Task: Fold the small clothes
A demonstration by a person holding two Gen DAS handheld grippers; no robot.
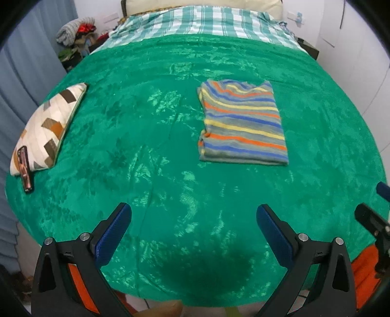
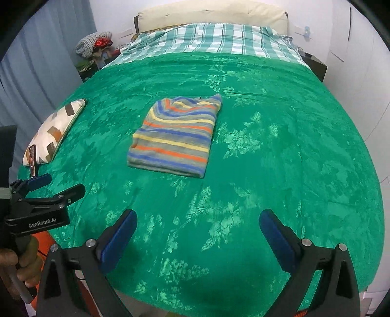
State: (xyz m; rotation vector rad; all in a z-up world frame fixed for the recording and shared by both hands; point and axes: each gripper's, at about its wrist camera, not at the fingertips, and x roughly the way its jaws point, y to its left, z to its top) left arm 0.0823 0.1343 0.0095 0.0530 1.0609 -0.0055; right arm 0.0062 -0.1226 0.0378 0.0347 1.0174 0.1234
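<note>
A small striped garment (image 1: 242, 123), grey with blue, orange and yellow stripes, lies folded into a neat rectangle on the green blanket (image 1: 146, 146). It also shows in the right wrist view (image 2: 175, 136), left of centre. My left gripper (image 1: 193, 214) is open and empty, held back above the near edge of the bed, well short of the garment. My right gripper (image 2: 197, 219) is open and empty, also held back near the front edge. The left gripper shows from the side in the right wrist view (image 2: 58, 185), and the right gripper's tips show at the left wrist view's right edge (image 1: 375, 202).
A patterned cushion (image 1: 46, 131) lies at the bed's left edge with a phone (image 1: 24, 168) leaning on it. A checked sheet (image 1: 202, 22) and a cream pillow are at the head. Clothes are piled on a stand (image 1: 75, 31) at back left. Curtains hang on the left.
</note>
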